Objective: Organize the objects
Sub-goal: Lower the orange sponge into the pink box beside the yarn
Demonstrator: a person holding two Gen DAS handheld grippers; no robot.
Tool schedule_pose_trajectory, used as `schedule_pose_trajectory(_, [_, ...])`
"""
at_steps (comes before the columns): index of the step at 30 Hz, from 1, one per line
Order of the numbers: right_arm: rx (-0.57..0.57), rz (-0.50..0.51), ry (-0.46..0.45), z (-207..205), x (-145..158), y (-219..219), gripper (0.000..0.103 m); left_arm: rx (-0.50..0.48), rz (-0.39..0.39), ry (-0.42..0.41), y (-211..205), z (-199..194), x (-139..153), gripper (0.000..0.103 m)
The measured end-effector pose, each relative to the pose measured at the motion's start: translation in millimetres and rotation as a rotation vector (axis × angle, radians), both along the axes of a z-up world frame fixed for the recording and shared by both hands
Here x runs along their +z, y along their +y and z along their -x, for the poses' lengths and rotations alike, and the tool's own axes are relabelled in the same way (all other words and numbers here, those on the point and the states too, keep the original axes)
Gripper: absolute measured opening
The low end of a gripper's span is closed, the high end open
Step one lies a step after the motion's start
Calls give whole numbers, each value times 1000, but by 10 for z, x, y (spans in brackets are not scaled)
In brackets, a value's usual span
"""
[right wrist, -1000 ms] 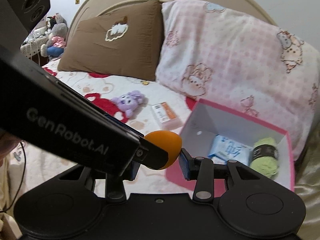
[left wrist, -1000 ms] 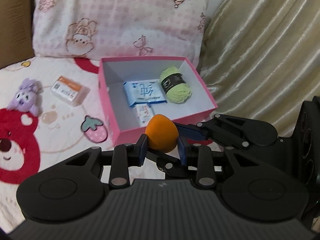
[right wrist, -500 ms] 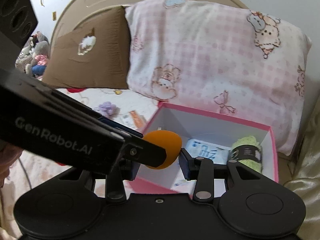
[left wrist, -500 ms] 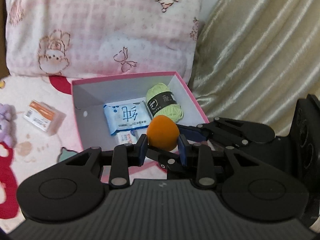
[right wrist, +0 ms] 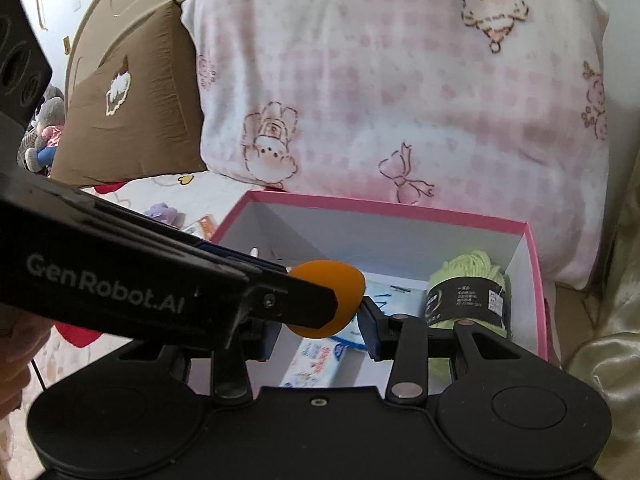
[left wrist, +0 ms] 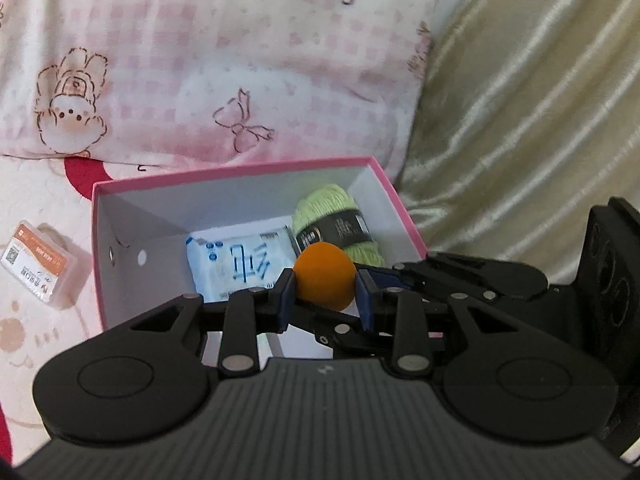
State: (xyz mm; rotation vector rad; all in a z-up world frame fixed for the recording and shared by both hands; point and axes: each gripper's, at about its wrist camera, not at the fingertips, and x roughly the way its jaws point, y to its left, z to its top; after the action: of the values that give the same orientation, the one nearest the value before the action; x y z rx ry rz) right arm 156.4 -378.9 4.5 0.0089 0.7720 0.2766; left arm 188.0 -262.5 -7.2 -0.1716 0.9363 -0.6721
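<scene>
Grip: left gripper (left wrist: 325, 295) clamps the soft orange egg-shaped sponge (left wrist: 325, 281); right gripper (right wrist: 316, 330) also pinches it, both above the box's near side.
Risk: uneven release flicks it out.
Beyond: pink-walled cardboard box (left wrist: 236, 172), green yarn ball (left wrist: 336, 222) crowding the landing.

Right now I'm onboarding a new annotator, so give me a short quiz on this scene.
1. True or false: the green yarn lies outside the pink box.
2. The left gripper is shut on: A the orange ball, B a spoon, C a mug.
3. Fill in: the orange-labelled case lies ____ the box.
Key: 1 false; 2 A; 3 outside.
</scene>
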Motion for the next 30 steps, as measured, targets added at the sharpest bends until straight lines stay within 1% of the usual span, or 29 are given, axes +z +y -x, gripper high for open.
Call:
schedule_pose_trajectory(6, [-31, -65, 43, -328, -44, -219, 46, 44, 5, -30, -142, -228, -76, 30])
schedule_pose_trajectory(7, [-40, -88, 51, -376, -51, -261, 46, 48, 10, -32, -148, -268, -83, 30])
schedule_pose_trajectory(9, [-54, -180, 87, -477, -77, -399, 47, 48, 19, -35, -157, -325, -94, 29])
schedule_pose_trajectory(11, [-61, -219, 93, -541, -102, -474, 47, 38, 19, -46, -165, -361, -94, 29])
schedule_pose_trajectory(14, [-44, -188, 89, -614, -119, -448, 47, 40, 24, -37, -174, -437, -139, 28])
schedule_pose_trajectory(17, [-34, -131, 91, -701, -135, -394, 47, 51, 24, -45, -192, -487, -208, 29])
schedule_pose_trajectory(18, [-32, -116, 93, -728, -148, -385, 47, 65, 22, -53, -193, -500, -233, 30])
schedule_pose_trajectory(19, [-26, -104, 91, -760, -168, -373, 47, 86, 24, -57, -192, -516, -262, 29])
schedule_pose_trajectory(21, [-13, -92, 92, -809, -194, -396, 49, 109, 33, -49, -197, -547, -322, 27])
schedule_pose_trajectory(23, [-12, -105, 95, -852, -222, -444, 51, 111, 55, -43, -197, -573, -364, 26])
schedule_pose_trajectory(27, [0, -83, 106, -875, -275, -460, 51, 111, 68, -7, -237, -635, -471, 26])
schedule_pose_trajectory(30, [-16, -9, 108, -884, -308, -414, 48, 123, 82, 3, -255, -663, -539, 27])
